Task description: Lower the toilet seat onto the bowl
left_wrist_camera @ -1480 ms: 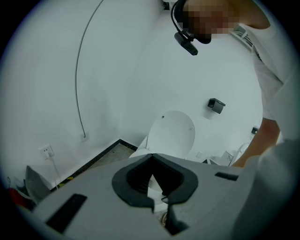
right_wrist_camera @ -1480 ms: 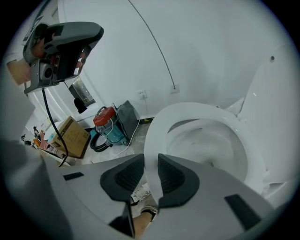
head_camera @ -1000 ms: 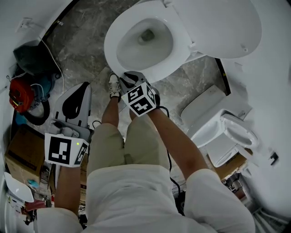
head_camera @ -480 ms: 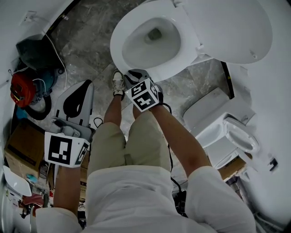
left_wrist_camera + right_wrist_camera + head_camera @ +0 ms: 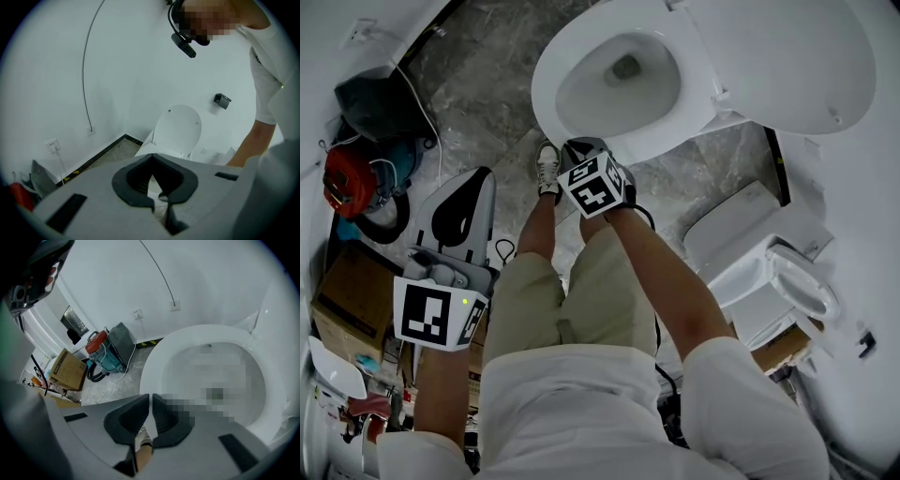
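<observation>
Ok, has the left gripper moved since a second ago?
No. The left gripper stays beside the cardboard box, with the same gap to it as a second ago.

Toilet bowl [image 5: 546, 94], top ctr, is finished in smooth, glossy white ceramic. Floor [image 5: 487, 94] is laid w/ grey veined stone, dull sheen. Box [image 5: 342, 300], lower left, is made of matt brown cardboard.

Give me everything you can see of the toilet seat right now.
The toilet seat is a glossy white oval ring, plastic by its look, lying flat on the bowl. Its hinged end meets the raised white lid, which leans back. The right gripper hangs at its front edge; its jaws have just been closing, nothing between them. Whether it touches the seat I cannot tell.
</observation>
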The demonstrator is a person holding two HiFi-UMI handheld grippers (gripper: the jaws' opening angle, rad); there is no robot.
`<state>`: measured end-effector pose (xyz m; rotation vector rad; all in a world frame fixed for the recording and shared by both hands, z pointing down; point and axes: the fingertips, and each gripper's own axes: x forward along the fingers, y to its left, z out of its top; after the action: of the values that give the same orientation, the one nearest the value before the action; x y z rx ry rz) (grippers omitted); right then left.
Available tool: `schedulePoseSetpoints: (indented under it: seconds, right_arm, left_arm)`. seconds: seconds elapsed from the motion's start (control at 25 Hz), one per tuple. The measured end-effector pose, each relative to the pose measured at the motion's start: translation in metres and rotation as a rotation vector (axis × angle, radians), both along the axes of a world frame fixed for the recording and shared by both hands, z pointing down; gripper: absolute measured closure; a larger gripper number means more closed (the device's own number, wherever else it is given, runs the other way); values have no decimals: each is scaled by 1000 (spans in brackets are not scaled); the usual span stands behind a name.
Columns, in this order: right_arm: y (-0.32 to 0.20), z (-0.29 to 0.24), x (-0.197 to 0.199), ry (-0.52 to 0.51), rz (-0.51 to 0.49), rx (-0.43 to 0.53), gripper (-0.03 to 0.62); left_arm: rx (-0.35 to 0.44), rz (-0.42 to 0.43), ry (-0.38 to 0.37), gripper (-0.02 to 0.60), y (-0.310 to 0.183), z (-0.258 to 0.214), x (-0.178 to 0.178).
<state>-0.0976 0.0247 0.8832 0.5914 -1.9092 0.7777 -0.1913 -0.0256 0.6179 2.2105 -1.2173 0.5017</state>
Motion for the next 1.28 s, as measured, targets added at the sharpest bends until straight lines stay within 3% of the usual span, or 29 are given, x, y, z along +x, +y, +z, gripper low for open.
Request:
schedulePoseSetpoints:
  seconds: [0.24,0.48,0.8,1.0,1.28]
  right_arm:
    - [-1,20,-1,25,-9,-13,579]
    - [1,42,-1,104,-149,3,583]
    - [0,41,2,57,-109,-57,594]
    - [-1,37,0,41,-117,-44,595]
    - [-18,4,19,6,-18,-18,597]
  left_arm:
    - [-13,-16,-17,575,5,7,-3]
    - [-12,-15,-35,575,7,3,0]
    - [3,-12,-46,575,5,-11,14]
    - [5,-13,-52,575,6,-14,17]
    - [27,2,-41,575,-2,-28,27]
